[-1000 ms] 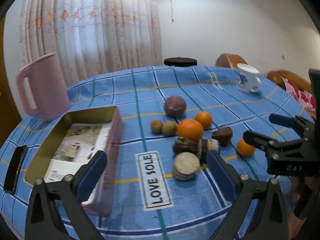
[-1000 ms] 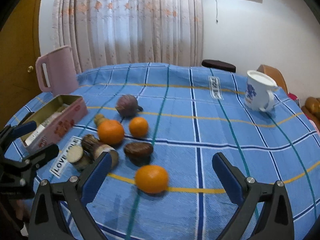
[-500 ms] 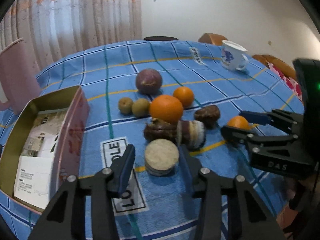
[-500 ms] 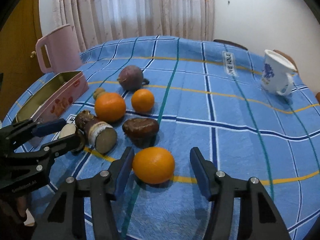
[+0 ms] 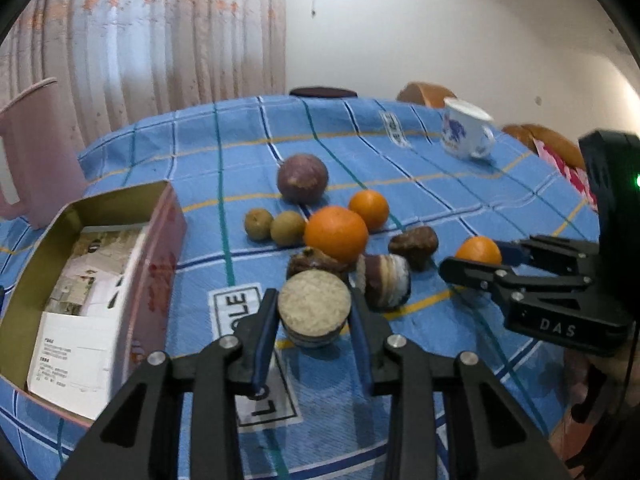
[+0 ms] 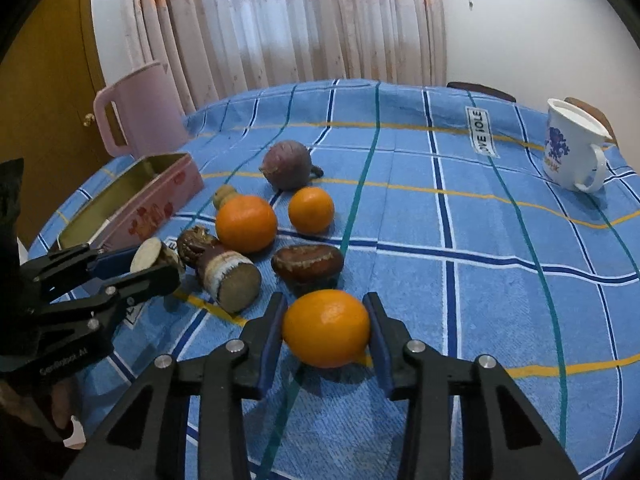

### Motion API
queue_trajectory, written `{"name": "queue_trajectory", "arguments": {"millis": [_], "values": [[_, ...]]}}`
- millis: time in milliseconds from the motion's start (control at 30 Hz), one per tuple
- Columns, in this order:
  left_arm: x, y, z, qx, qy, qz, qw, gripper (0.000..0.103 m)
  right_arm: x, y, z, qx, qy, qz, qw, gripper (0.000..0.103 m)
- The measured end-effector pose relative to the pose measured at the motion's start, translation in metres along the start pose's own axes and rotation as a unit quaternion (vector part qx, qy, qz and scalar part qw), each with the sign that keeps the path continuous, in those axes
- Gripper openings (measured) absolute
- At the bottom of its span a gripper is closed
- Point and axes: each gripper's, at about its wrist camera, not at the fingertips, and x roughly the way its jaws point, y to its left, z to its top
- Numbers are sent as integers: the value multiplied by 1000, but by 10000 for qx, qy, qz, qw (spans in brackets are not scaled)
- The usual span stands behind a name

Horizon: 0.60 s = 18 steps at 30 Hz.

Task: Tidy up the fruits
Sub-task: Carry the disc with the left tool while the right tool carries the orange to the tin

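Note:
My left gripper [image 5: 314, 314] is shut on a round cut piece with a pale flat top [image 5: 315, 308], on the blue checked cloth. My right gripper [image 6: 326, 326] is shut on a small orange [image 6: 326, 328] resting on the cloth; it also shows in the left wrist view [image 5: 478, 251]. Between them lie a big orange [image 5: 336, 233], a smaller orange [image 5: 368, 210], a purple round fruit [image 5: 303, 178], two small brown-green fruits [image 5: 273, 225], a brown lump [image 5: 413, 242] and a dark cut root piece [image 5: 384, 280]. An open pink tin [image 5: 92, 292] stands on the left.
A pink jug [image 6: 140, 110] stands behind the tin at the table's far left. A white mug with blue print [image 6: 572, 146] stands at the far right. Papers lie inside the tin. A curtain and a wall are behind the round table.
Both grippers moved forward and down and closed: the left around the round cut piece, the right around the small orange.

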Motion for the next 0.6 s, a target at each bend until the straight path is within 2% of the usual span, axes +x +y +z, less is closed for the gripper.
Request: {"name": "queue_trajectory", "arguments": {"millis": [167, 367, 600], "values": [[-13, 0, 0, 2, -418, 165, 9990, 35, -11, 5, -1, -137, -321, 32, 9994, 41], [-19, 1, 0, -27, -636, 318, 9975, 35, -24, 13, -1, -283, -678, 61, 9973, 41], [-28, 10, 0, -144, -786, 413, 9959, 35, -29, 25, 8, -421, -891, 85, 9951, 41]]}}
